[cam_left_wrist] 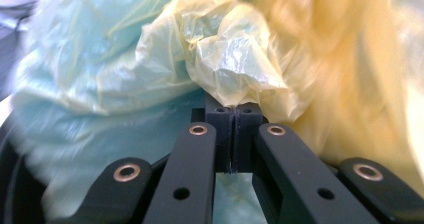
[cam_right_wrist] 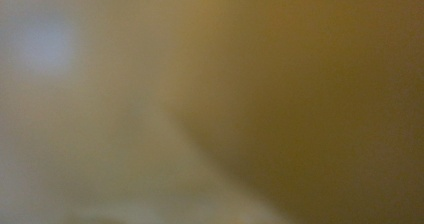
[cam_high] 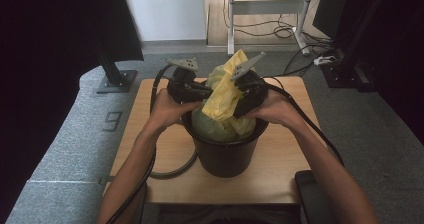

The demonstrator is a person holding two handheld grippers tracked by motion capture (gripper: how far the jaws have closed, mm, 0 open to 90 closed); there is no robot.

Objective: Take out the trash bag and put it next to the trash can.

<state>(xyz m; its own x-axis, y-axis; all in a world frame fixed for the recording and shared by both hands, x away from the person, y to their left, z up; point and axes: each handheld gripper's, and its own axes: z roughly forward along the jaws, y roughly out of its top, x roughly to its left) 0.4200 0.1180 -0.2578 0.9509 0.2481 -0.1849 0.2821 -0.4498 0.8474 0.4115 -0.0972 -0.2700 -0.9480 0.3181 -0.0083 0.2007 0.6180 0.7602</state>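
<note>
- So we've got a yellow plastic bag (cam_high: 226,95) bunched up over a black bin (cam_high: 226,151) that sits mid-table (cam_high: 165,149), with a pale green liner (cam_high: 220,124) already stuffed down inside the bin.
- Left hand-held gripper (cam_left_wrist: 233,115): jaws together, pinching a crumpled fold of the yellow bag right at the tips. We reckon that pinch is there to anchor one edge so the film can be pulled open or stretched over the rim.
- Right hand-held gripper (cam_high: 246,95): buried in the yellow film on the far side. Its own camera is just yellow blur, so we can't tell whether it's apart or clamped.
- Pose: both forearms come in from below, wrists raised above the rim, grippers angled in toward each other across the bag, cables trailing down.
</note>
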